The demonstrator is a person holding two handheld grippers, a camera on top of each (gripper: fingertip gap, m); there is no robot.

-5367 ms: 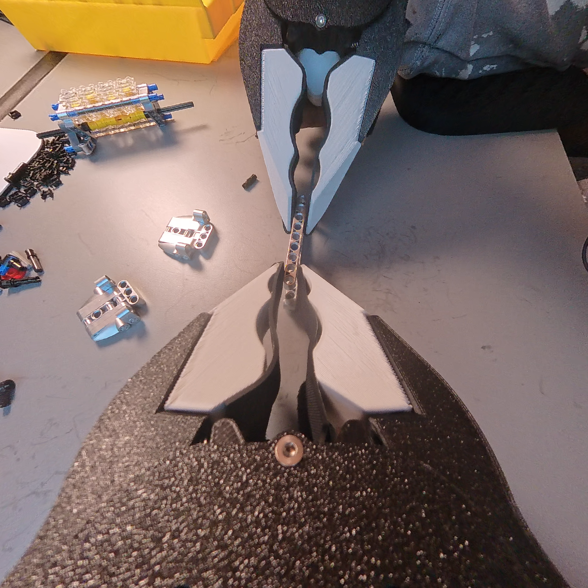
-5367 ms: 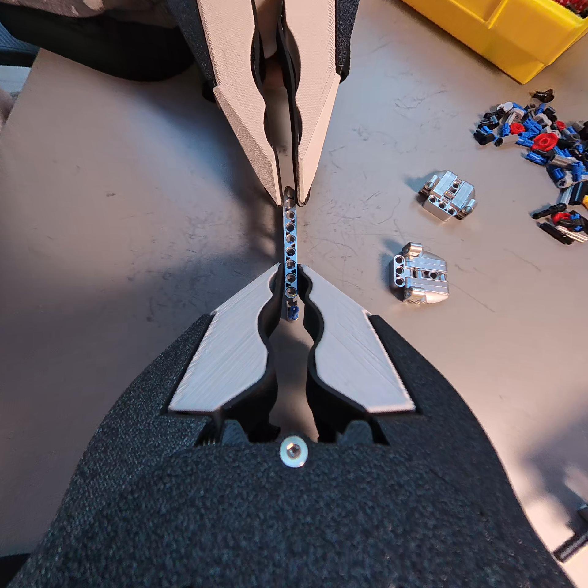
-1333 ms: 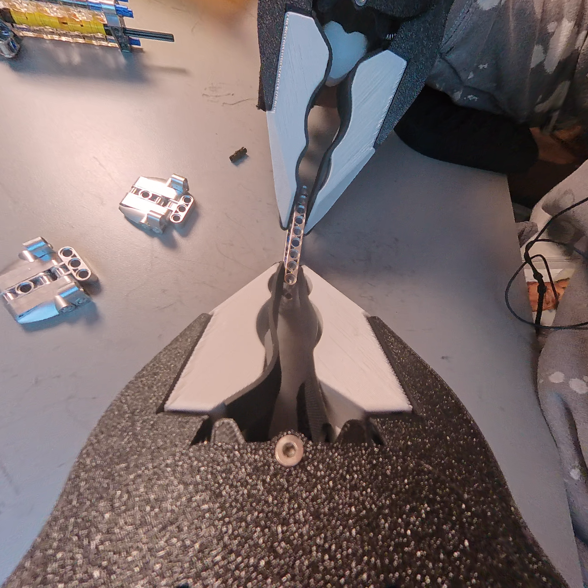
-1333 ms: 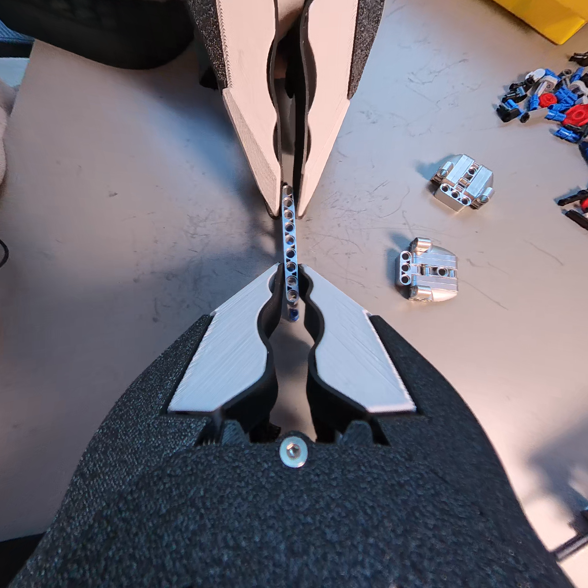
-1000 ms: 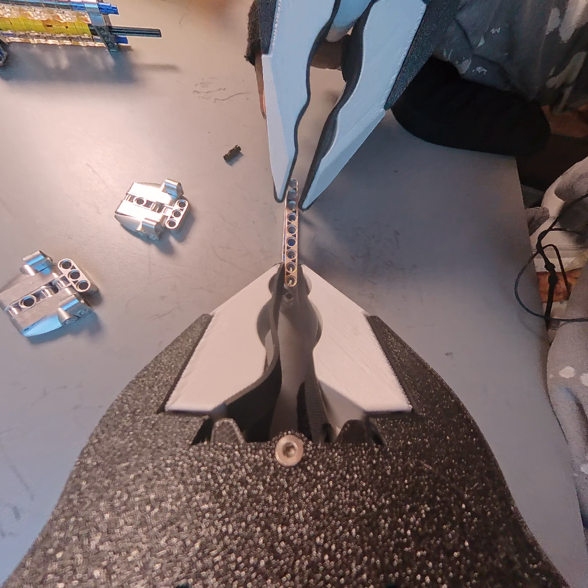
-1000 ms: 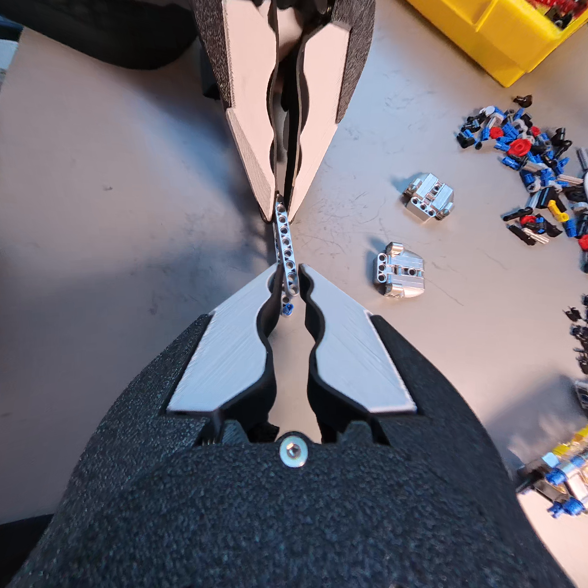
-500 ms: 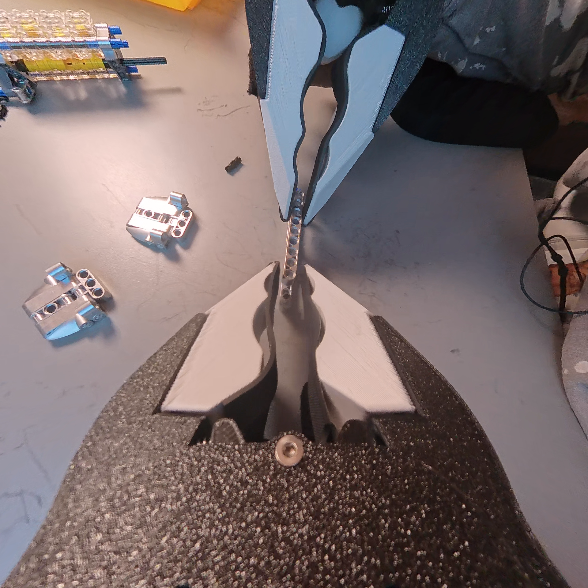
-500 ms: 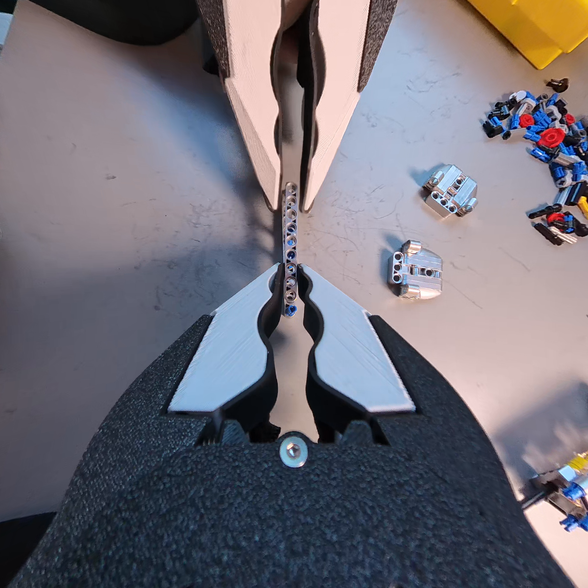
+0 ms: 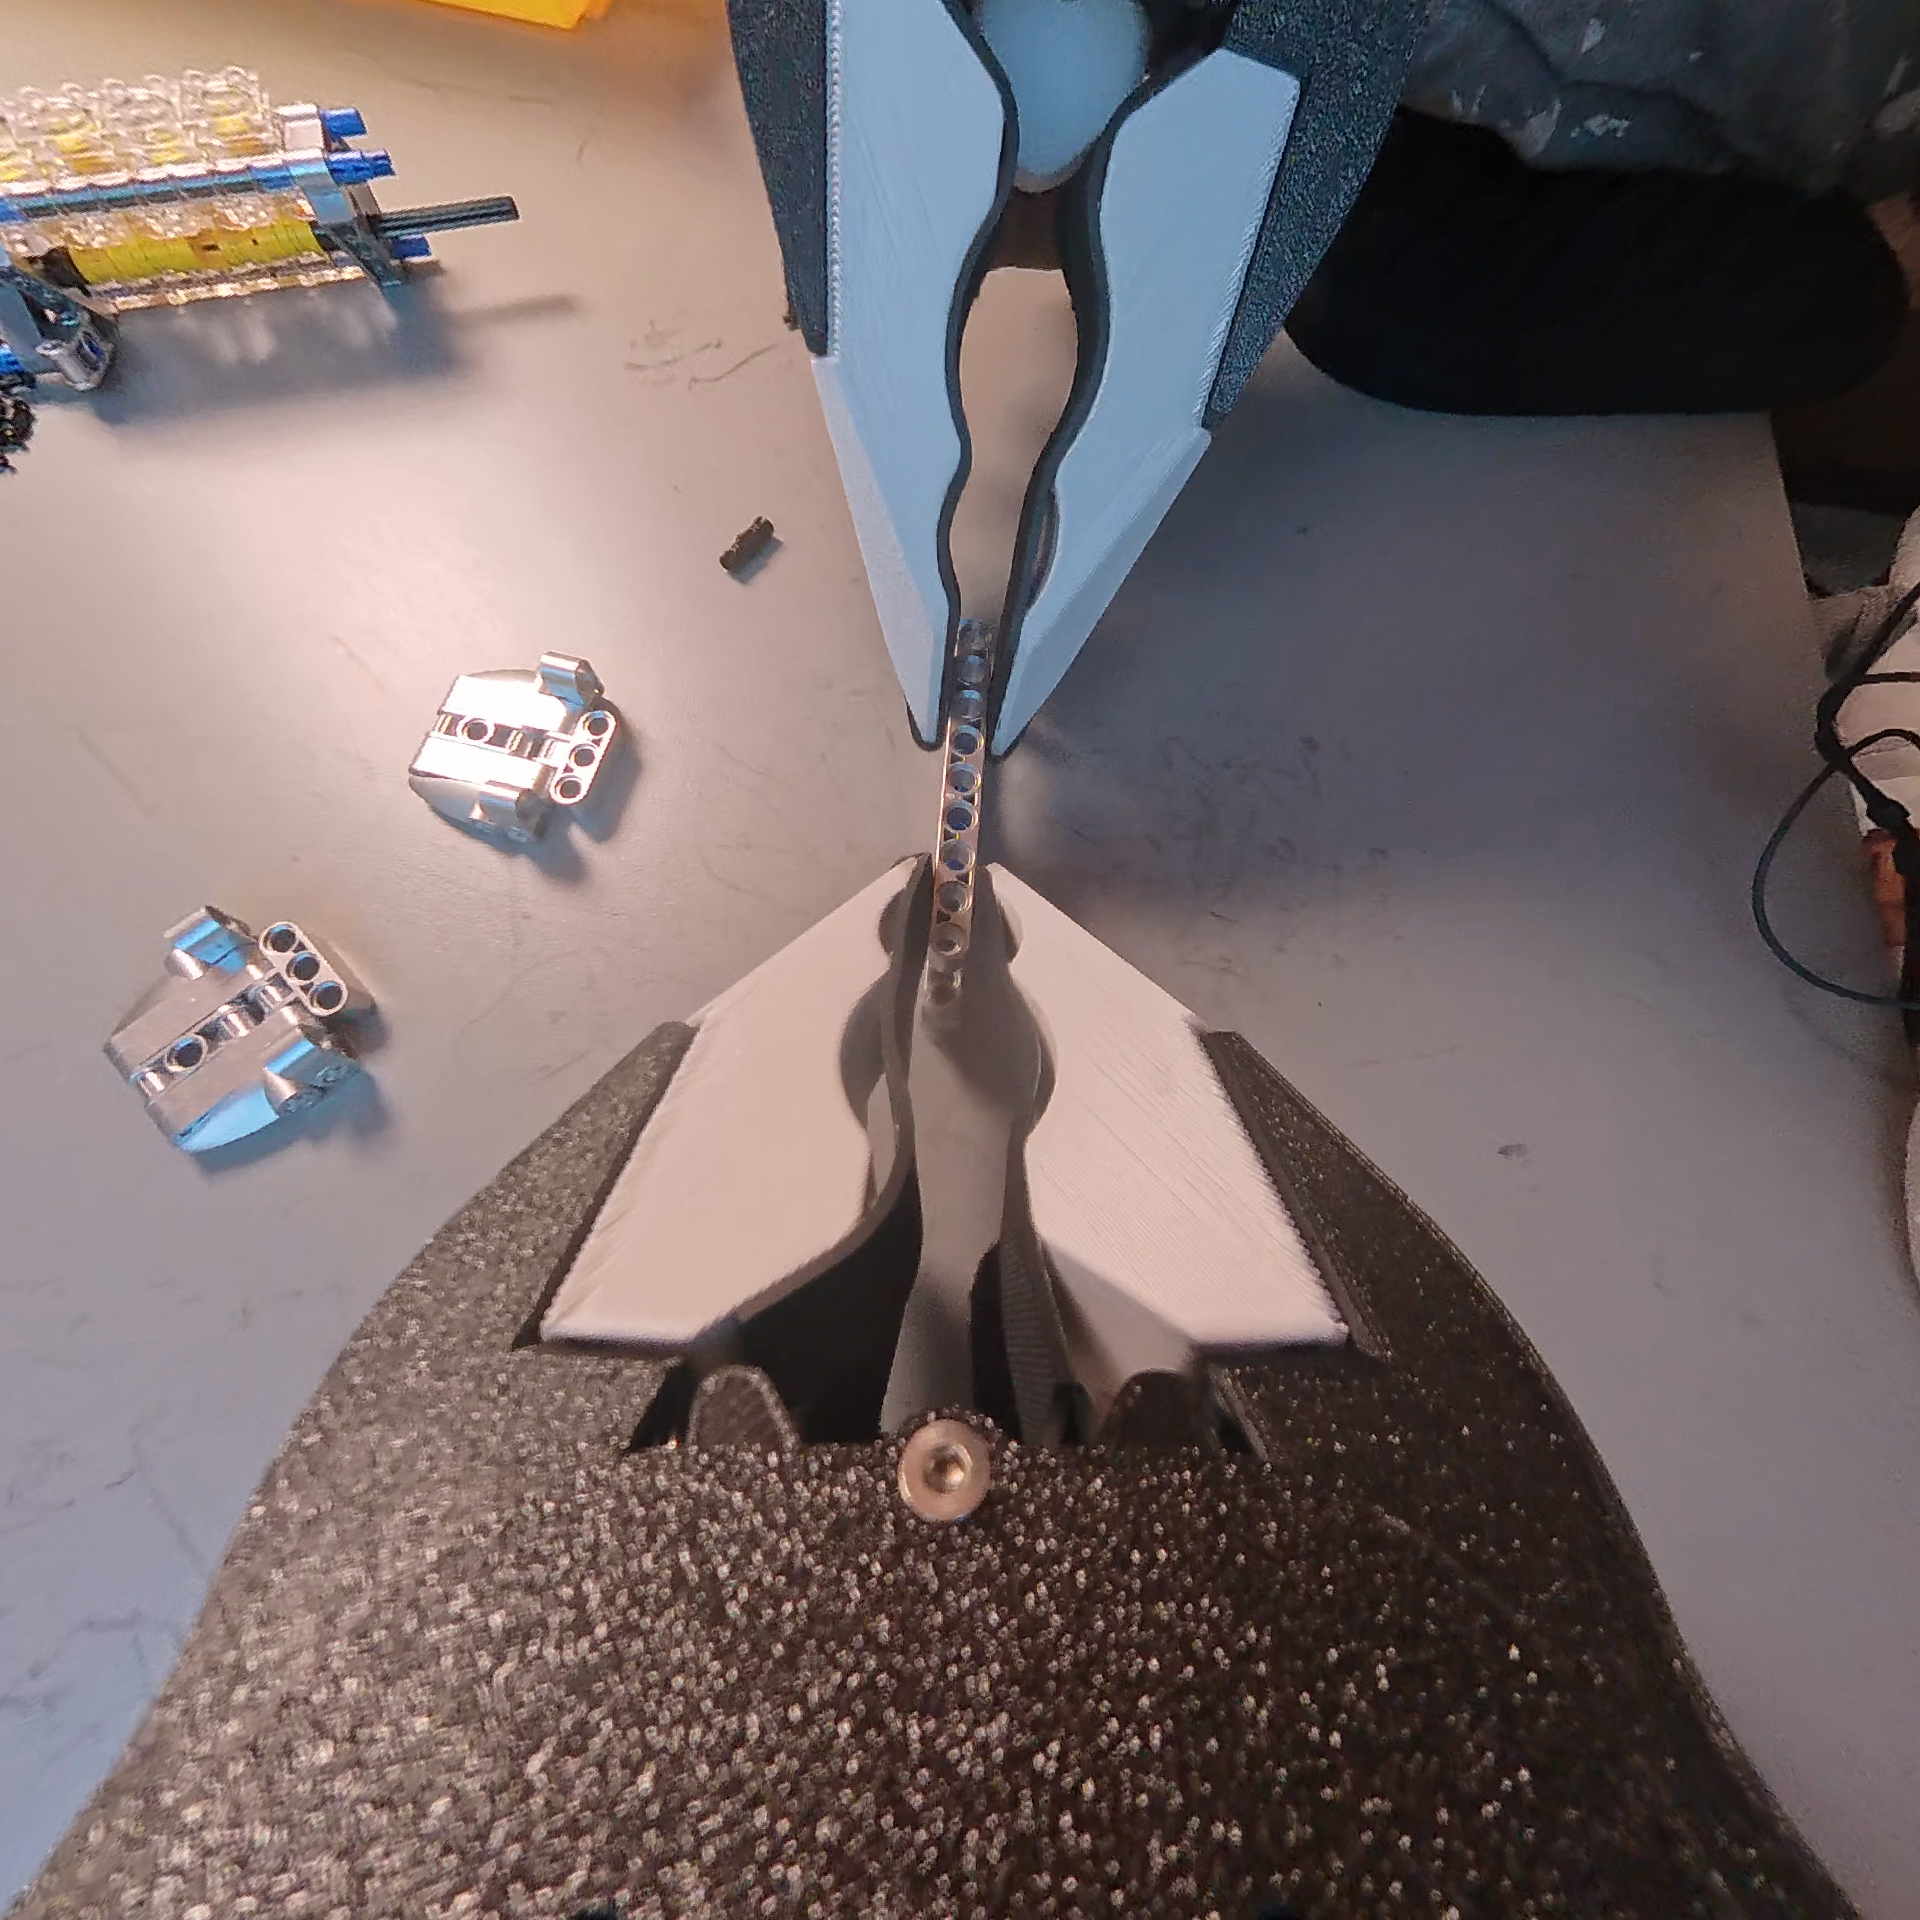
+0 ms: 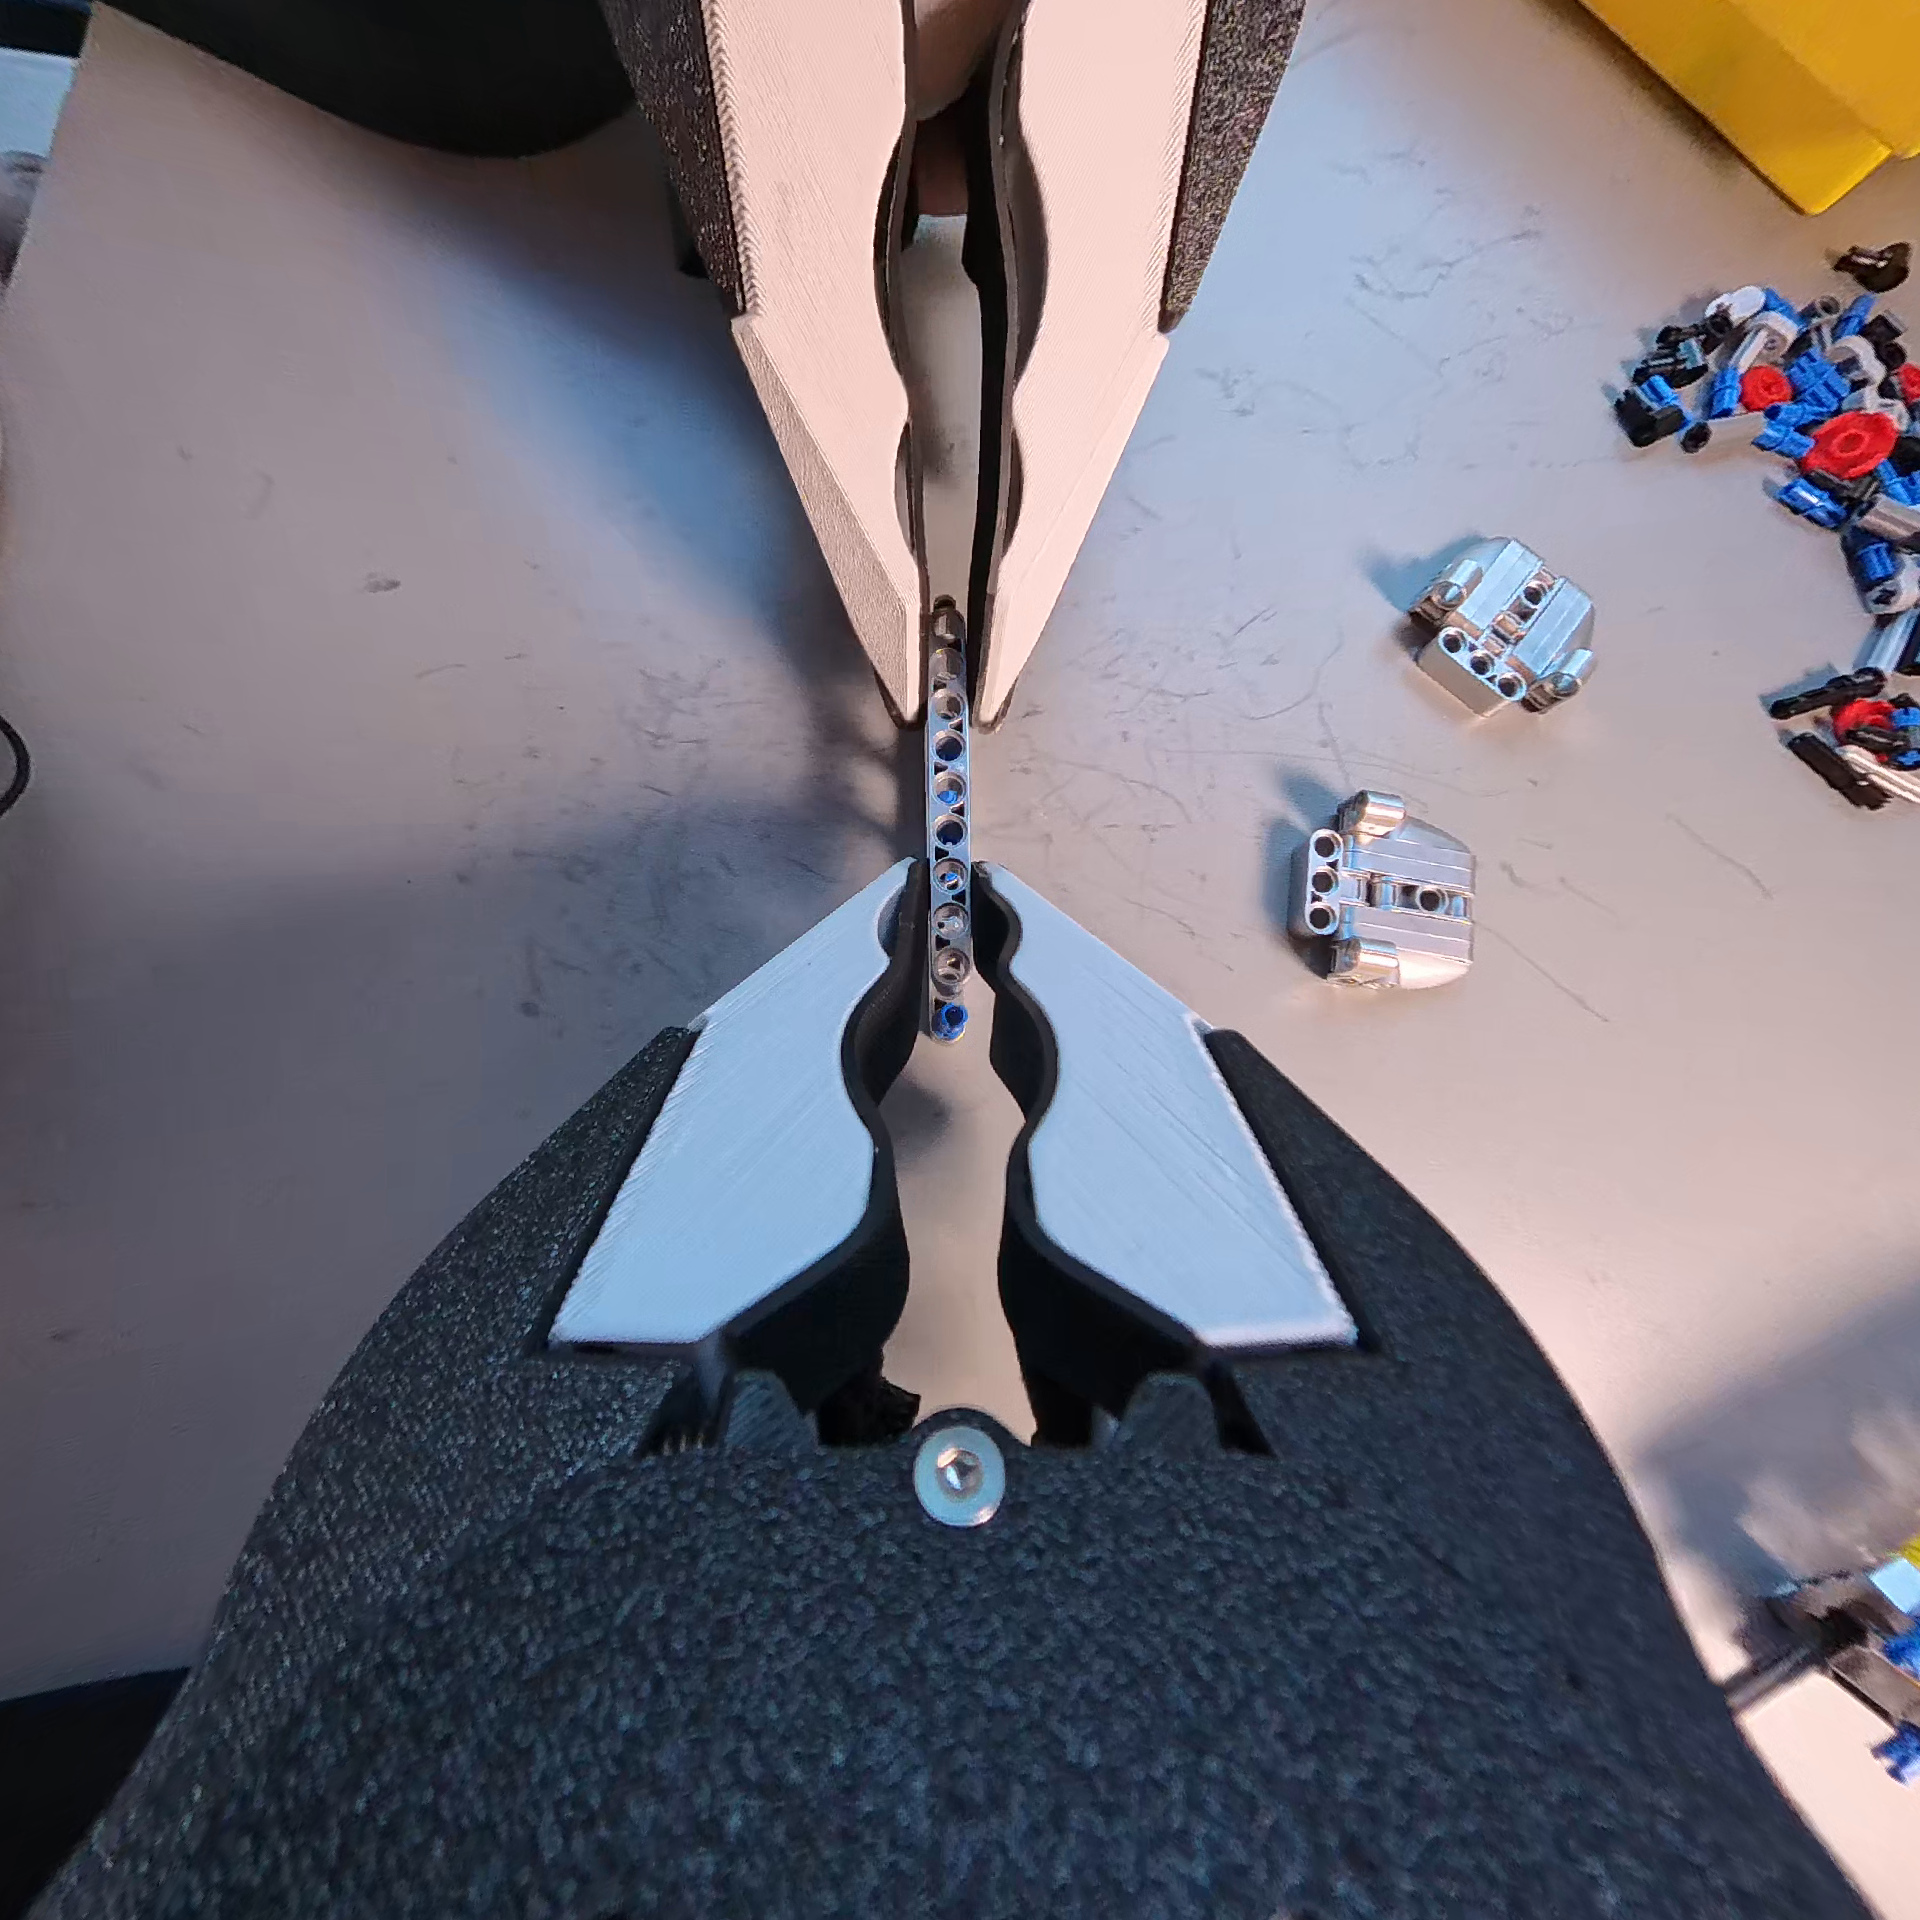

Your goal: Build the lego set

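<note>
A thin silver beam with a row of holes [image 9: 961, 810] is held edge-up above the grey table [image 9: 1403, 935], between my two grippers. My left gripper [image 9: 956, 891] is shut on its near end. My right gripper [image 9: 961, 732] faces it from the far side and is shut on the other end. In the right wrist view the beam [image 10: 948, 800] runs from my right gripper [image 10: 948, 878] to my left gripper [image 10: 945, 712]. A small blue pin [image 10: 945, 1018] sits in the beam's last hole, between my right fingers.
Two silver panel pieces [image 9: 514, 758] [image 9: 234, 1049] lie on the table to the left, near a small black pin [image 9: 748, 545]. A clear, yellow and blue brick assembly [image 9: 187, 208] stands far left. Loose blue, red and black parts [image 10: 1808, 405], a yellow bin [image 10: 1766, 83], a black cable [image 9: 1849, 831]. Left and right tips are no more than a few centimetres apart. About 8 cm separates my right fingertips from the small black pin [image 9: 748, 545].
Both grippers have stayed shut on the beam. The pair has swayed and turned a little over the table, so the panels and parts have shifted in both views.
</note>
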